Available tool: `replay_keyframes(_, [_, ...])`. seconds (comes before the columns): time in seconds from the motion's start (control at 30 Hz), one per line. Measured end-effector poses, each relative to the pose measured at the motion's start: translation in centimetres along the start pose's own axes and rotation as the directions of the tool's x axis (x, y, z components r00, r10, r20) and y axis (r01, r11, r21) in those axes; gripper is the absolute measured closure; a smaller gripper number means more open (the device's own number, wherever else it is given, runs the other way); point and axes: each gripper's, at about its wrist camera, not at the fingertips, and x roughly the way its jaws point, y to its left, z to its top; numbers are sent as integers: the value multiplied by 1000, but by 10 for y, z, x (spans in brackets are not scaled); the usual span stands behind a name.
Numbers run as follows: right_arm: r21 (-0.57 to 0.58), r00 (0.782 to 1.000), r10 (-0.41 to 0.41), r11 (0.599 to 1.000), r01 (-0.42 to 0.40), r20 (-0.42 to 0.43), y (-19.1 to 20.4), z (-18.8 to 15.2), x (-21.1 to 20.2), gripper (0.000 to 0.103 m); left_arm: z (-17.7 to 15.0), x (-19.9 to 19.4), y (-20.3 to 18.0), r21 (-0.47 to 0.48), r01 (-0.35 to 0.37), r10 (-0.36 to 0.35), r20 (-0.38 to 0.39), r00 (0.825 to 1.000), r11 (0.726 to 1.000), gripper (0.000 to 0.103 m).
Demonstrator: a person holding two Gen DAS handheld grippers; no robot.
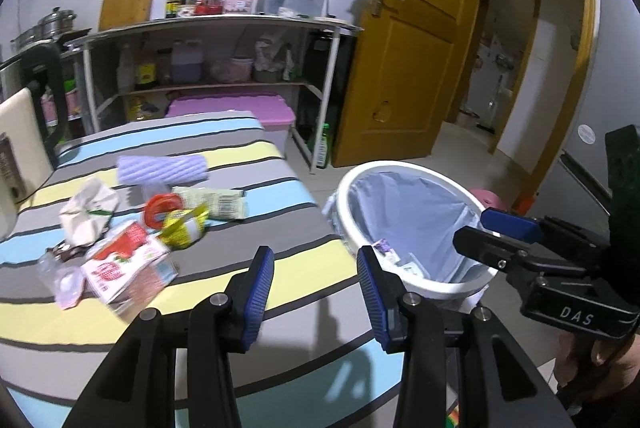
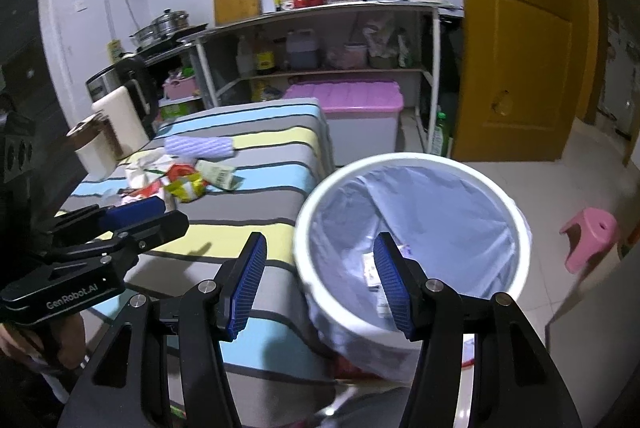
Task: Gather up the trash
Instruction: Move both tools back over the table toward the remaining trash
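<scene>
Trash lies in a heap on the striped table [image 1: 248,268]: a red strawberry carton [image 1: 124,264], a yellow wrapper [image 1: 184,228], a red lid [image 1: 162,208], a green packet [image 1: 216,202], crumpled white paper [image 1: 88,212] and a purple foam roll [image 1: 164,168]. My left gripper [image 1: 316,288] hangs open and empty over the table's right edge. To the right stands a white bin [image 1: 384,164] with a pale liner, and a few wrappers [image 2: 372,268] lie at its bottom. My right gripper [image 2: 320,280] is open and empty above the bin's near-left rim [image 2: 408,158].
A metal shelf [image 2: 320,8] with bottles and jars stands behind the table, a purple-lidded box [image 2: 348,96] under it. A yellow door [image 2: 520,48] stands open at the right. A pink stool [image 2: 588,240] and a green bottle [image 2: 440,136] are on the floor. A chair [image 1: 24,132] is at the table's left.
</scene>
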Motion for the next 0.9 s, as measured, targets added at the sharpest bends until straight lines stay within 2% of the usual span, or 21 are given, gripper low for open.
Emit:
replay_keyframes(0.5, [-92, 997, 76, 993, -77, -20, 53, 6, 19, 46, -17, -27, 57, -85, -125, 126, 11, 992, 989, 59])
replay_keyframes(0.6, [-92, 995, 91, 991, -95, -41, 59, 5, 27, 46, -20, -29, 68, -108, -133, 134, 7, 991, 985, 55])
replay_keyframes(0.8, [-113, 987, 135, 983, -144, -84, 70, 5, 45, 46, -26, -28, 91, -150, -162, 163, -7, 987, 975, 55])
replay_keyframes(0.9, [-129, 981, 163, 976, -177, -107, 79, 4, 55, 46, -27, -25, 102, -161, -195, 194, -20, 981, 967, 48])
